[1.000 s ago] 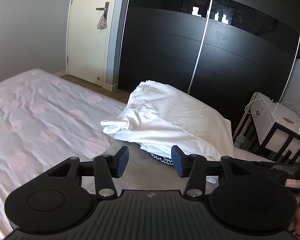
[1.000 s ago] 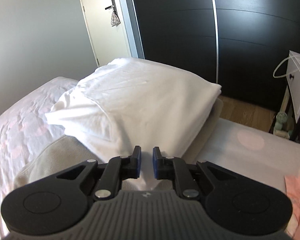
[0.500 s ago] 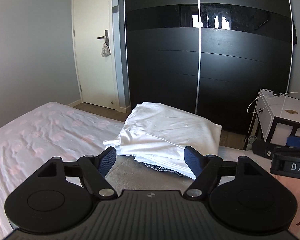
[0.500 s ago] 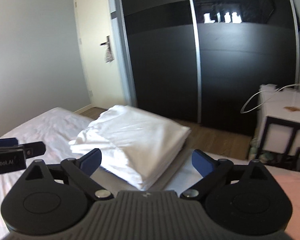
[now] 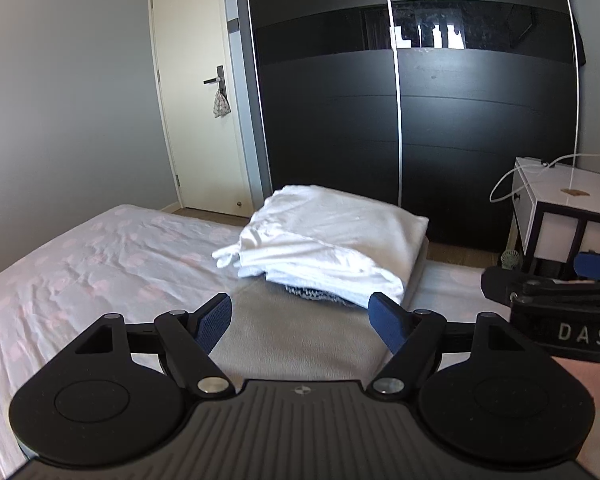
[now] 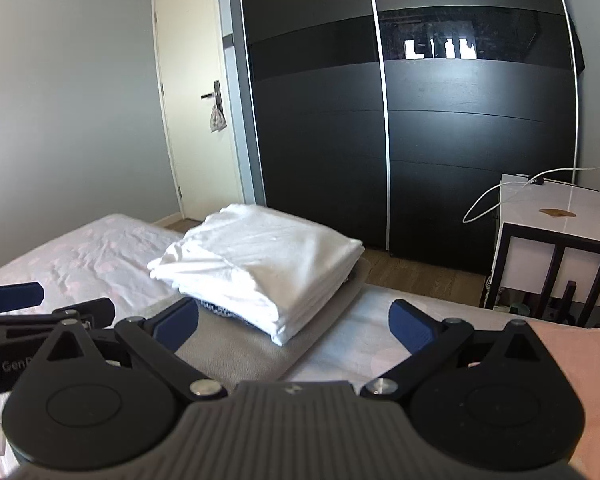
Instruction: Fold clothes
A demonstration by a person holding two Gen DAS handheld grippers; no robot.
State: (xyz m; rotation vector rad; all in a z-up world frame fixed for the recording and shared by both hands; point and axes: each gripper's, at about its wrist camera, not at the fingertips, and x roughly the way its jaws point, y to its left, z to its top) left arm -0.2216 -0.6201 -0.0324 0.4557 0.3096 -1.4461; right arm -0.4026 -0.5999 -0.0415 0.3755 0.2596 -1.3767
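Left claw (image 5: 300, 316) and right claw (image 6: 294, 326) both spread wide after just opening, nothing between the pads, clear of the folded white clothes (image 5: 332, 246) stacked on a grey towel (image 5: 296, 332) atop the bed (image 5: 100, 264).

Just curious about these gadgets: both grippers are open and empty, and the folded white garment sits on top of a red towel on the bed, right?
Nearly. The towel under the folded white garment is grey, not red, as the right wrist view shows. Both the left gripper and right gripper are open and empty.
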